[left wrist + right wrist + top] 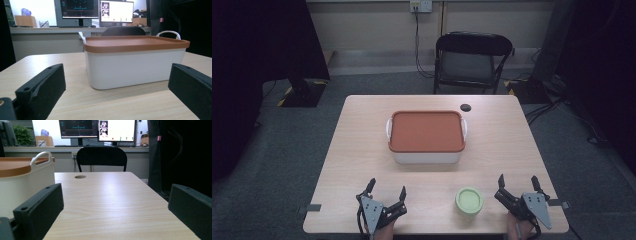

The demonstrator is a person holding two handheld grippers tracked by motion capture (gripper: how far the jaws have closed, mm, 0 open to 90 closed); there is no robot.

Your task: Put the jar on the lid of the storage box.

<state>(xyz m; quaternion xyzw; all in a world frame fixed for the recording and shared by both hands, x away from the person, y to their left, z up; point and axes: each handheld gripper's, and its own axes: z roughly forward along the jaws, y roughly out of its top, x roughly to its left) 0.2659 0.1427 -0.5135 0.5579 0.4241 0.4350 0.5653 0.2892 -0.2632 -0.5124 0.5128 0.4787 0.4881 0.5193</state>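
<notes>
Bench (362, 150) — pale wood-grain top, rectangular, with a dark round hole (466, 107) near its far edge.

White storage box (426, 157) — stands at the middle of the bench, closed by a flat orange-brown lid (426, 131); a white loop handle (388, 129) shows at each short end. In the left gripper view the box (135, 67) sits straight ahead, well beyond the fingers, lid (135, 43) seated level on the rim.

Small round green container (469, 200) — near the front edge of the bench, in front of the box and apart from it, nearer the right gripper than the left.

Left gripper (387, 190) — at the front edge, left of the green container, fingers (42, 92) spread wide apart with nothing between them.

Right gripper (518, 182) — at the front right corner, just beside the green container but not touching it, fingers (40, 211) likewise spread wide and empty; its view looks along bare bench, the box (25, 186) at the left edge.

Black folding chair (472, 60) — beyond the far edge of the bench.

Two monitors (97, 128) — lit, on a counter behind the chair.
</notes>
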